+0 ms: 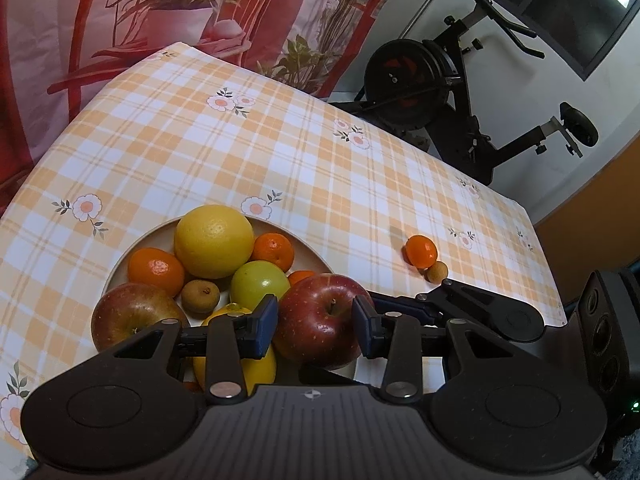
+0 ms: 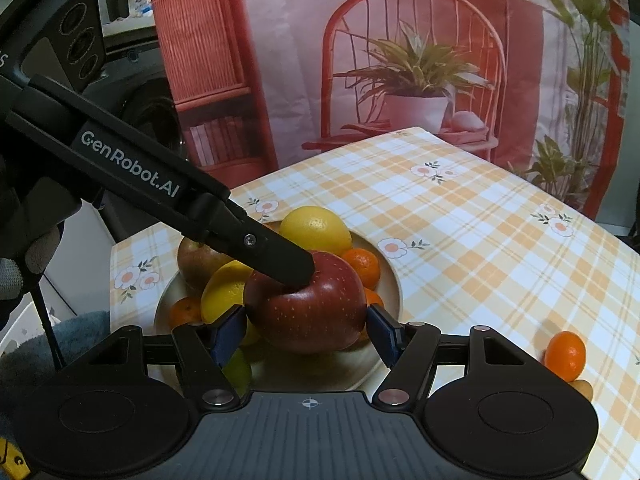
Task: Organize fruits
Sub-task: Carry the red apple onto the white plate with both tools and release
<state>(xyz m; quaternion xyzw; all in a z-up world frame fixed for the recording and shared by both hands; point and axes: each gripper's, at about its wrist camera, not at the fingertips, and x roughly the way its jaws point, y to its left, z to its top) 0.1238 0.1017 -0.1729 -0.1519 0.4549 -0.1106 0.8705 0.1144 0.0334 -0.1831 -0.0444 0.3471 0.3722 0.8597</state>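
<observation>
While both grippers meet over the plate point(image 1: 120, 258), the red apple point(image 2: 306, 312) sits pinched in the right gripper point(image 2: 308, 334).
Left gripper point(image 1: 316, 324) has its fingers spread loose around that apple; a mandarin point(image 1: 420, 251) and longan point(image 1: 436, 271) lie apart on the checked surface point(image 1: 320, 160).

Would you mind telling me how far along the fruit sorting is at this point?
Mostly done: the plate already holds most of the fruit. In hand: both tools, left and right, flank the red apple over it. Left: a mandarin and small brown fruit on the tablecloth.
</observation>
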